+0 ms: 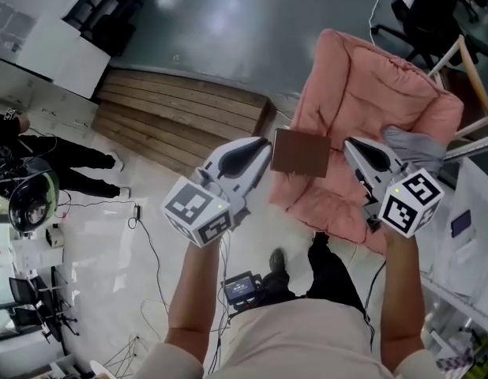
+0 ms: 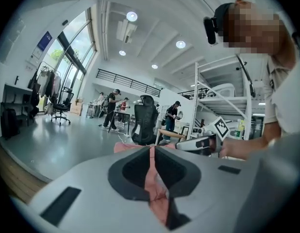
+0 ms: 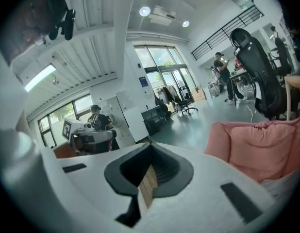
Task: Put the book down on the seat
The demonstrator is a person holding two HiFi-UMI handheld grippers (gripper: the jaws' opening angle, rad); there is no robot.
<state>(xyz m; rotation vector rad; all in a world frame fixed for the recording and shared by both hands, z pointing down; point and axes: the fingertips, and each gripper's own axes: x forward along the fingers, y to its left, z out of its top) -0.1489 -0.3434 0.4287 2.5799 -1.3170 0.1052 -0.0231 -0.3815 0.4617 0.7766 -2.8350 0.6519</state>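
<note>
The thin brown book (image 1: 301, 152) is held above the near edge of the pink cushioned seat (image 1: 370, 93), its long axis running hand to hand. The left tongs (image 1: 267, 148) and right tongs (image 1: 348, 148) each clamp one end. The seat lies below and ahead, equally near both.

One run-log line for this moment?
left tongs: shut on book | right tongs: shut on book | book: held over pink seat, not down
</note>
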